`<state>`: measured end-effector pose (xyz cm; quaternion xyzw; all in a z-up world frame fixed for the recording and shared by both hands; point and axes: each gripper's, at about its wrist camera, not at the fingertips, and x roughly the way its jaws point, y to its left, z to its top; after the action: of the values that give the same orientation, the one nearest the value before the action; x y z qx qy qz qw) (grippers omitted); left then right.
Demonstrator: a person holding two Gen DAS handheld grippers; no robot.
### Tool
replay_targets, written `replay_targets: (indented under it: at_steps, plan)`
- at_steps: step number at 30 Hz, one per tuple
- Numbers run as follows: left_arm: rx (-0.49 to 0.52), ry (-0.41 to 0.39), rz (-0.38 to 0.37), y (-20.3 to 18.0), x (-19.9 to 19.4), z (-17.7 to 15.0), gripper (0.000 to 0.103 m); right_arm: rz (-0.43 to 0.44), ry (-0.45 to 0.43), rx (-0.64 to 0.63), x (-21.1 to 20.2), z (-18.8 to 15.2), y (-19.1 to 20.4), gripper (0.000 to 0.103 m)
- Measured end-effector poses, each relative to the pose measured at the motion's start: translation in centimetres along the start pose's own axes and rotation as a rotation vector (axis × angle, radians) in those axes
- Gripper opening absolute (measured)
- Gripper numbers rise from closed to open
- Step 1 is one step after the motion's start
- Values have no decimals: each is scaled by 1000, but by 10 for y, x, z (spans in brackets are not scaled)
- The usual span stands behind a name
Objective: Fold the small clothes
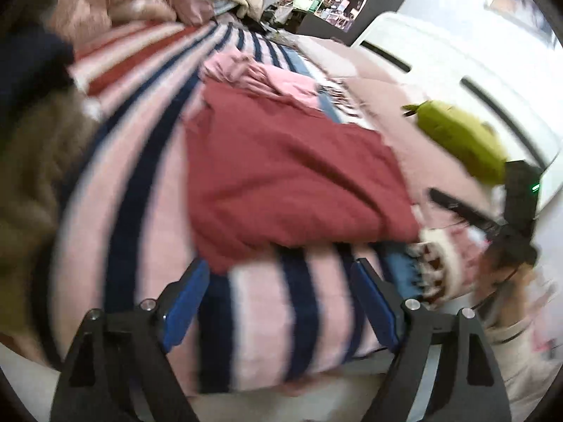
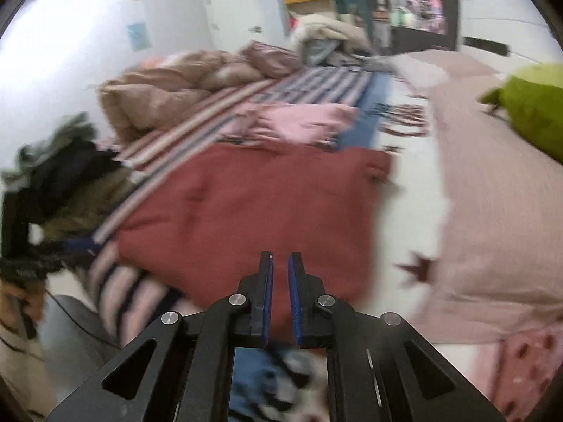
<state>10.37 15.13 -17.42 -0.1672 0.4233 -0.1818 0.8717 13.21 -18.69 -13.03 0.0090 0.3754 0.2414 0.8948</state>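
1. A bedroom: a bed covered by a striped blanket [image 1: 147, 161] in pink, navy and red bands, cluttered shelves in the far background, white furniture off to one side. Both views are blurred.

2. The dark red garment [image 1: 292, 176] is the landmark and the piece to fold. It lies spread fairly flat on the striped blanket, with a pink garment [image 1: 267, 81] bunched just beyond its far edge and a lime-green plush [image 1: 461, 140] well apart from it on a plain pink cover.

3. The left gripper [image 1: 281, 270] has its fingers spread wide, empty, poised just short of the red garment's near edge. The right gripper [image 2: 280, 263] has its blue pads nearly together with a thin gap; nothing is visibly caught between them, and it sits over the garment's near edge.

4. Judged step: taking hold of the near hem for a fold. To do it well, pinch a single layer of cloth at the two near corners, not the blanket beneath, lift evenly, and carry the edge toward the pink garment so the crease runs straight.

5. The right view alone shows the red garment's far corner [image 2: 378, 167], a heap of brown bedding [image 2: 158, 95] and dark clothing [image 2: 67, 179] beyond the garment's left side. The left view alone shows the other handheld unit, with a green light, past the garment's right edge.
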Motion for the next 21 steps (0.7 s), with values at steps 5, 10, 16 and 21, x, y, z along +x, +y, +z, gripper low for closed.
replay_targets:
  at_steps: [5, 10, 16, 21]
  plan:
    - [-132, -31, -95, 3, 25, -4, 80, 117, 45, -26, 43, -2, 44, 4]
    - [-251, -103, -118, 20, 49, 13, 78, 74, 102, -49, 84, -13, 61, 4]
    - [-222, -133, -11, 11, 72, 34, 42, 31, 106, -54, 93, -24, 61, 4]
    - [-71, -136, 69, -19, 72, 52, 21, 96, 121, 0, 92, -23, 49, 4]
